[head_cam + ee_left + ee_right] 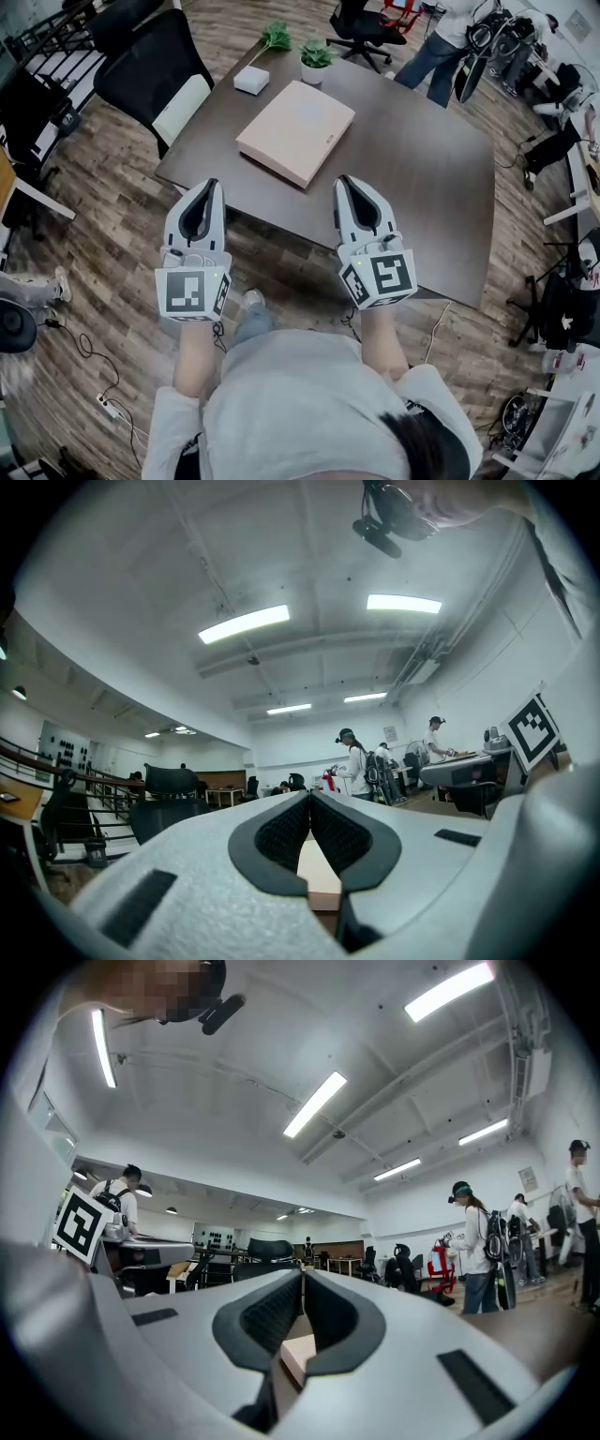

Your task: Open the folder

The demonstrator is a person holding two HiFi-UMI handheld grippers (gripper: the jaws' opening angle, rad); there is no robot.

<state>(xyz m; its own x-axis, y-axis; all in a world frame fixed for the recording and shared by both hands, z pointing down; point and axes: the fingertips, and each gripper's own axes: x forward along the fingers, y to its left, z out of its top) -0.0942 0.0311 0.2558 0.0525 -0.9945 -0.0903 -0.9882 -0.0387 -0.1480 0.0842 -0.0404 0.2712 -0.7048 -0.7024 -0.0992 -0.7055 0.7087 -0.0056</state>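
Pale pink, the folder (295, 131) lies shut and flat on the dark table (441, 187), ahead of both claws and between the lines they point along. Far off to the left of the left claw (211, 184) stands a black chair (155, 61), close to the table's corner. The left claw is held about level at the table's near edge, its jaws pressed together tip to tip with nothing gripped. Through the small gap behind the tips, its own view shows only a sliver of the folder beyond. Ahead of it, past the folder's far left corner, sits a small white box (251, 80), and just right of that a potted plant (316, 58). The right claw (345, 180) hovers beside its twin, a little further in over the table, jaws likewise closed and empty. The folder's near corner is ahead and to its left. Well beyond it, to the right, people (431, 47) stand by other desks.
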